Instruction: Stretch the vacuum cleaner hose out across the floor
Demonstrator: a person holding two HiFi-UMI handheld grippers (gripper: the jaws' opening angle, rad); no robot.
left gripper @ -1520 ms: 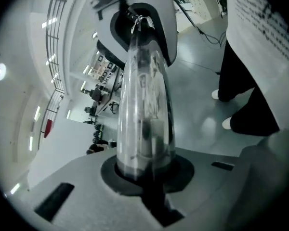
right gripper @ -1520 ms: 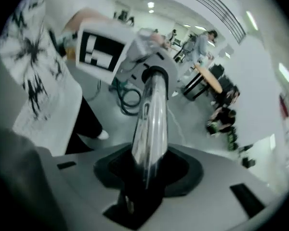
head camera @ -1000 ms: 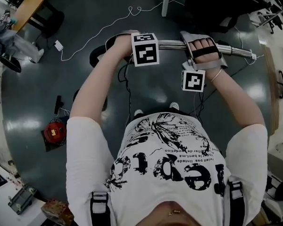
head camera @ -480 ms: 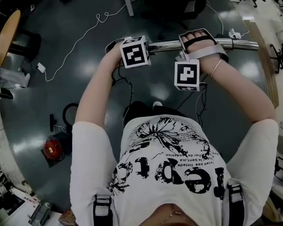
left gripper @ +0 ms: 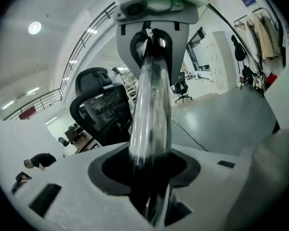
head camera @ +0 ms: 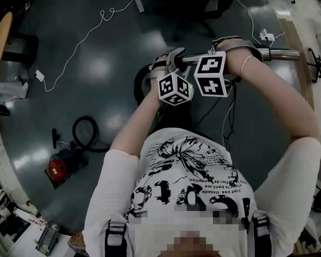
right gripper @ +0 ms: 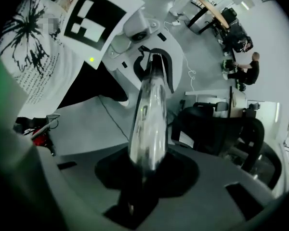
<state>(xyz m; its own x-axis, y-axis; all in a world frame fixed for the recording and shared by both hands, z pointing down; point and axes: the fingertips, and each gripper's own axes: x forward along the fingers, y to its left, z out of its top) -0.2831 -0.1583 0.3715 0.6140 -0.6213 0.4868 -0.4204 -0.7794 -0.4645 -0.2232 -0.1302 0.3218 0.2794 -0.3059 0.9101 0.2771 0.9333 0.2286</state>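
A chrome vacuum tube (head camera: 278, 54) runs level in front of me, out to the right. Near its middle my right gripper (head camera: 227, 55) is shut on it. My left gripper (head camera: 173, 62) sits at the tube's left end, close beside the right one. Its jaws have just been opening, and the tube (left gripper: 151, 105) lies between them with dark gaps on both sides. In the right gripper view the tube (right gripper: 147, 119) rises from my right gripper (right gripper: 144, 177) to the left one (right gripper: 144, 47). The black hose (head camera: 85, 135) loops on the floor beside the red cleaner (head camera: 58, 167).
A black office chair (head camera: 195, 7) stands ahead of the tube. A white cable (head camera: 91, 31) snakes over the grey floor at upper left, and a white power strip (head camera: 265, 35) lies at upper right. A wooden table (head camera: 0, 36) borders the left side.
My left gripper has moved right along the tube until its marker cube sits beside the right one. Both hands have come lower and nearer my body. The hose loop now shows at the left.
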